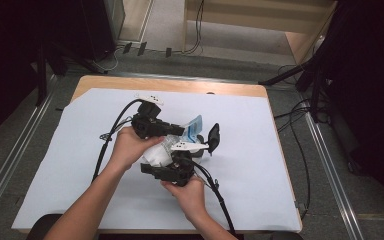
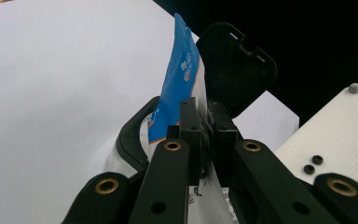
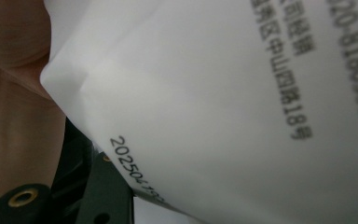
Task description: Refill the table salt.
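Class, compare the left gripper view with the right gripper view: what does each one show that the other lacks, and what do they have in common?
Left gripper view alone: the left gripper with jaws pinched shut on the blue-and-white packet, a black hinged lid behind it, and the white sheet covering the table. Right gripper view alone: black printed characters and a date stamp on the packet's white side, close up, beside a hand. Shared: the same packet and black gripper jaws.
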`<move>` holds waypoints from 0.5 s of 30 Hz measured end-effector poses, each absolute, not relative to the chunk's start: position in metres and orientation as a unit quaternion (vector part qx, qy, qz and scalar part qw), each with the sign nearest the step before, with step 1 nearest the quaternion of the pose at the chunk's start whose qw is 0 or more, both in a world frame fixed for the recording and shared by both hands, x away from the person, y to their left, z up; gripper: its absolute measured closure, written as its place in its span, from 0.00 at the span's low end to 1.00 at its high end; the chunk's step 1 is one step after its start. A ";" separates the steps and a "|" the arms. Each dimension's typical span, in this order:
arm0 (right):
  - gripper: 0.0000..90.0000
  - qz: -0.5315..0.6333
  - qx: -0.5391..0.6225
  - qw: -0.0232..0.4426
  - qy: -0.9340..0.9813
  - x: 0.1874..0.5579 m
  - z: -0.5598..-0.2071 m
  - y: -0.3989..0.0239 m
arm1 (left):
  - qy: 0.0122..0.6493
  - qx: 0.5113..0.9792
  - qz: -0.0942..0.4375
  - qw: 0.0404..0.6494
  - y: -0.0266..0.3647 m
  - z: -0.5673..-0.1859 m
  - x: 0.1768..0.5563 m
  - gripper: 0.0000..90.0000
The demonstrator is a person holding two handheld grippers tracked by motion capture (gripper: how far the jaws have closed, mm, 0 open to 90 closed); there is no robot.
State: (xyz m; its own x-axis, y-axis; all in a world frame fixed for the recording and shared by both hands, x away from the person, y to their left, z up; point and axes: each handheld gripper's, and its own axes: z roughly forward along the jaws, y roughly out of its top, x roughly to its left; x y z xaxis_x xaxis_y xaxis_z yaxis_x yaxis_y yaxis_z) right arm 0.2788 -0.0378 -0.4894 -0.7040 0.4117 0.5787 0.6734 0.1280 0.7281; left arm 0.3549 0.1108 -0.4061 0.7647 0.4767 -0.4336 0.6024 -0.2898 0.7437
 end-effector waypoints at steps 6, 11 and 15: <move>0.61 -0.552 -0.366 0.121 -0.739 0.279 -0.489 -0.038 | 0.336 0.801 -0.063 0.491 0.111 -0.405 0.354 0.98; 0.60 -0.551 -0.365 0.115 -0.741 0.279 -0.489 -0.037 | 0.339 0.799 -0.061 0.493 0.111 -0.405 0.355 0.99; 0.58 -0.549 -0.362 0.112 -0.745 0.278 -0.488 -0.037 | 0.338 0.798 -0.062 0.494 0.111 -0.405 0.355 0.99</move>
State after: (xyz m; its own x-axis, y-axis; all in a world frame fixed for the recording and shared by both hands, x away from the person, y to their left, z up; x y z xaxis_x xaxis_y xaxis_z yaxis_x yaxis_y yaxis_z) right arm 0.2784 -0.0372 -0.4880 -0.7132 0.4166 0.5637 0.6618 0.1354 0.7373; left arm 0.3549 0.1107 -0.4054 0.7634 0.4784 -0.4340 0.6017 -0.2827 0.7470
